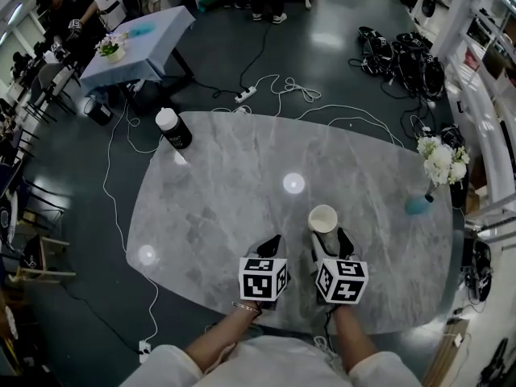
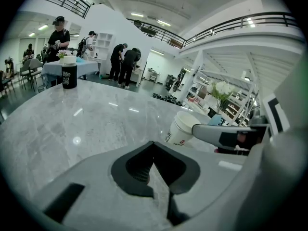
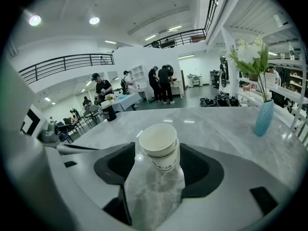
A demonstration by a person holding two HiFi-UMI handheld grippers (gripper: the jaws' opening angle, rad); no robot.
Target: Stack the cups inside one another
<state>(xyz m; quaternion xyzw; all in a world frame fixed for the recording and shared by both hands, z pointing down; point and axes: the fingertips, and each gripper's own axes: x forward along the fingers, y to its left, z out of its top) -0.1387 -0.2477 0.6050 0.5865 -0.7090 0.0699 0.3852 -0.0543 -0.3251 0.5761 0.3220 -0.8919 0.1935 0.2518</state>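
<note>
Your right gripper (image 3: 158,149) is spread wide, with the cups (image 3: 160,150) standing upright between its jaws. In the right gripper view there is a clear gap between the cups and the left pad. The right pad sits very close to them, and I can't tell whether it touches. Nothing is clamped. The cups are white paper ones, already one inside the other, with two rims showing one just above the other. They rest on the grey marble table (image 1: 218,208), near the edge closest to you and a little right of centre.

Your left gripper (image 2: 154,146) hovers just beside the right one, on its left. Its jaws are closed tip to tip with nothing between them. From its view the cups stand off to the right, apart from it.

A black bottle (image 1: 172,129) with a white lid stands at the far left corner of the table. A blue vase (image 1: 418,205) of white flowers (image 1: 442,161) stands near the right edge. Both are well apart from the cups.
</note>
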